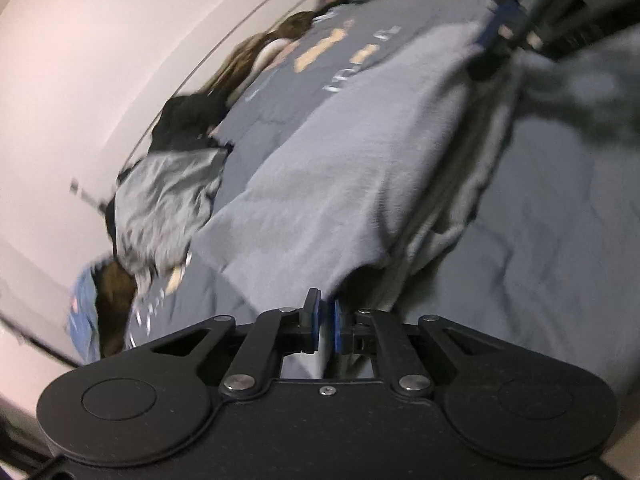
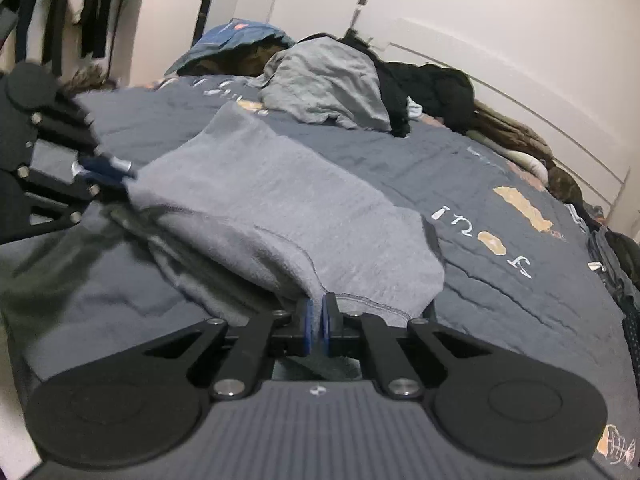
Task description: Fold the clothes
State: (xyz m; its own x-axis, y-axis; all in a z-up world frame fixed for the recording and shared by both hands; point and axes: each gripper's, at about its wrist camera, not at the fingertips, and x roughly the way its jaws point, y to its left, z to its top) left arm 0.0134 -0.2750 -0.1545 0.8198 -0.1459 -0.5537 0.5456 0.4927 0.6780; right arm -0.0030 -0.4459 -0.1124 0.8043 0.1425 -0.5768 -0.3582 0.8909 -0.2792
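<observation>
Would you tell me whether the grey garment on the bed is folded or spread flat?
Partly folded: the grey garment lies doubled over itself, layered edges showing.

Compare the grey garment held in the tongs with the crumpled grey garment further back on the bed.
The held grey garment is spread fairly flat across the dark bedspread; the crumpled grey garment sits heaped in the clothes pile by the wall.
The held one looks thick and fleecy, with a stitched hem; the crumpled one looks thinner, with sharp creases.
The left tongs and right tongs pinch the held one; nothing grips the crumpled one.
Both are grey and unfolded.
</observation>
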